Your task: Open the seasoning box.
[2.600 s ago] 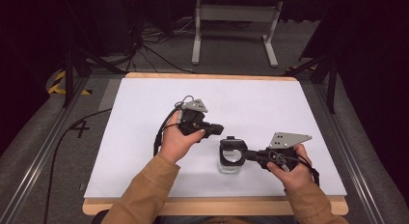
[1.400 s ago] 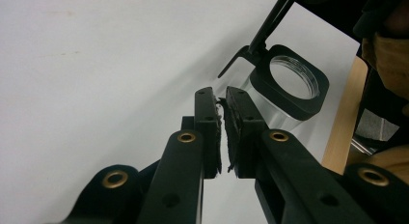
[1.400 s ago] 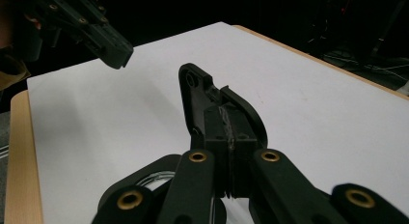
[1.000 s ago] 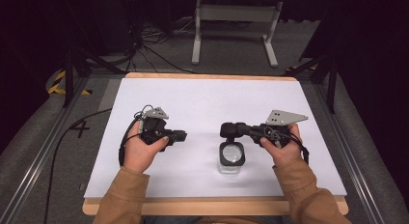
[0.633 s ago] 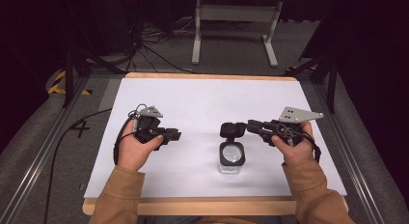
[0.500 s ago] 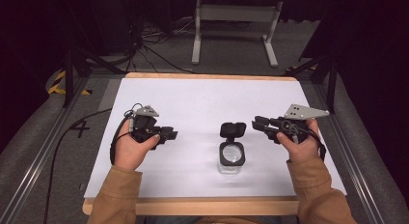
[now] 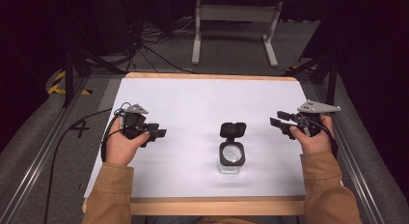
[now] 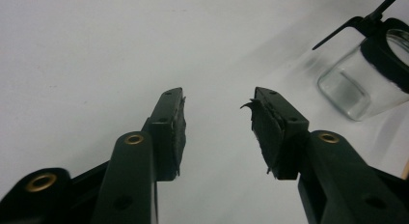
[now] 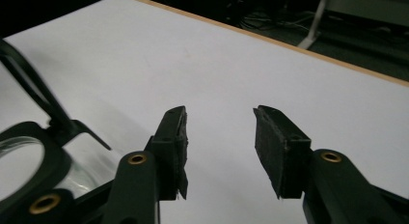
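Glass jar [image 7: 231, 159] (lid open) — untouched.

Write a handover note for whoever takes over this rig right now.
Left gripper: fingers have just been opening, nothing between them, at the table's left side.
Right gripper: fingers have just been opening, nothing between them, at the right side.
Jar: upright at centre front, clear glass, black flip lid swung open and standing behind the mouth. Neither gripper touches it.
Done: lid is open, jar released.
Left: cannot tell from the scene; jar looks empty, nothing else lies on the table.
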A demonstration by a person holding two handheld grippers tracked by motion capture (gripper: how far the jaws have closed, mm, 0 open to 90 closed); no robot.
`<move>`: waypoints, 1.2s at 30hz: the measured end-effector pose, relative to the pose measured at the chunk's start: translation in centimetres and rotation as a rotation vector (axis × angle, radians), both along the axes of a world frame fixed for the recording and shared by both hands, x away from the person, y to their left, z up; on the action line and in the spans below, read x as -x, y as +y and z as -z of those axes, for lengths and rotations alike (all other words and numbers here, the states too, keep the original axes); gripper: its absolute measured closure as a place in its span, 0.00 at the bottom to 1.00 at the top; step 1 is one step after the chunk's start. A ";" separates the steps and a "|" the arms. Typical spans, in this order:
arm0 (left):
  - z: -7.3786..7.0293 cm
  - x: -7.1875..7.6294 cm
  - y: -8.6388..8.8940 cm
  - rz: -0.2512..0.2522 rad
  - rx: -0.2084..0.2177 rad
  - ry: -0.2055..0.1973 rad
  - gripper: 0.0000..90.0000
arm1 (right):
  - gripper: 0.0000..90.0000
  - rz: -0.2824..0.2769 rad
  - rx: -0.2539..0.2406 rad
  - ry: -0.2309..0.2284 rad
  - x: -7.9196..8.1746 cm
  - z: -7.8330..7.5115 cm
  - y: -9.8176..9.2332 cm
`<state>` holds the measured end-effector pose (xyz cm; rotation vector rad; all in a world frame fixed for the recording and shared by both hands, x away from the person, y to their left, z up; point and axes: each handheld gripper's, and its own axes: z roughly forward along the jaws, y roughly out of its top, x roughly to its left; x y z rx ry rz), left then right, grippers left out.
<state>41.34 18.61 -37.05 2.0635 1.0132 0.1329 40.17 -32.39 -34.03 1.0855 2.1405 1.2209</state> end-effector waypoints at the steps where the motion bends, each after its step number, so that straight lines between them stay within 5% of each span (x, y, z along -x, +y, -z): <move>1: 0.5 -0.4 0.2 -0.004 -0.019 0.012 0.58 | 0.57 0.027 -0.004 0.026 -0.4 0.6 -0.7; 14: 3.5 -2.1 1.4 -0.042 -0.051 0.058 0.50 | 0.50 0.128 0.031 0.108 -2.5 4.3 -3.8; 26: 6.1 -2.9 0.9 -0.017 -0.100 0.111 0.47 | 0.48 0.144 0.070 0.190 -3.8 7.4 -4.5; 36: 6.6 -2.9 0.7 0.016 -0.106 0.138 0.43 | 0.47 0.128 0.129 0.215 -4.2 8.9 -3.7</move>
